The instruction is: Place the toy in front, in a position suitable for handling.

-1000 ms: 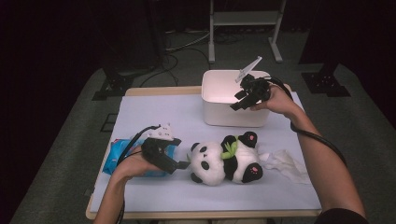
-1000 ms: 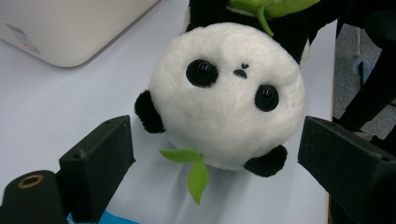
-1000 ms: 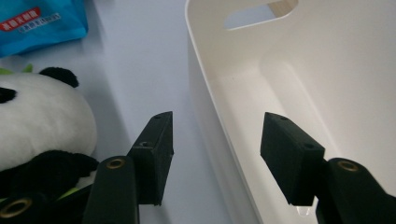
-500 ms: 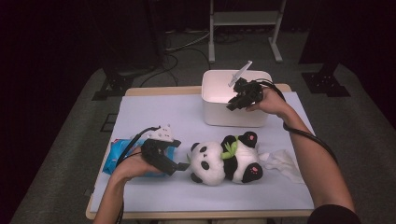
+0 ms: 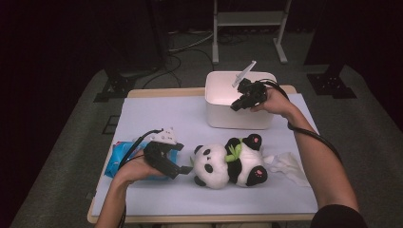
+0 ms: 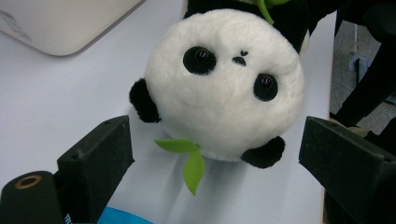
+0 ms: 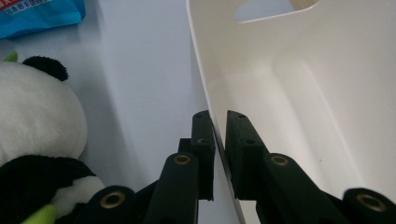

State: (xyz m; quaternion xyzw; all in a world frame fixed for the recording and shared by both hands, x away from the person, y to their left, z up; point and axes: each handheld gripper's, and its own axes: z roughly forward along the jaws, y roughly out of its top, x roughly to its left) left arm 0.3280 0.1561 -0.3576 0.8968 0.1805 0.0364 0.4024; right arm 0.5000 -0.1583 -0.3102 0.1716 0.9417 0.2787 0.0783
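Note:
A plush panda [image 5: 228, 164] lies on the pale mat, its white head [image 6: 224, 88] toward my left gripper [image 5: 183, 169]. That gripper [image 6: 217, 135] is open, one jaw on each side of the head and a little short of it, not touching. A green leaf [image 6: 191, 163] hangs from the toy. At the back stands a white bin [image 5: 237, 118]. My right gripper [image 5: 236, 107] is at its near right rim, its jaws [image 7: 219, 116] shut on the bin's wall [image 7: 289, 93], one inside and one outside.
A blue wipes packet [image 5: 121, 154] lies under my left hand near the table's left edge. A crumpled white tissue [image 5: 287, 166] rests right of the panda. A metal stand [image 5: 249, 19] is on the floor behind the table.
My right gripper has moved left and down along the bin's rim onto its near wall. The left gripper and the panda have stayed put.

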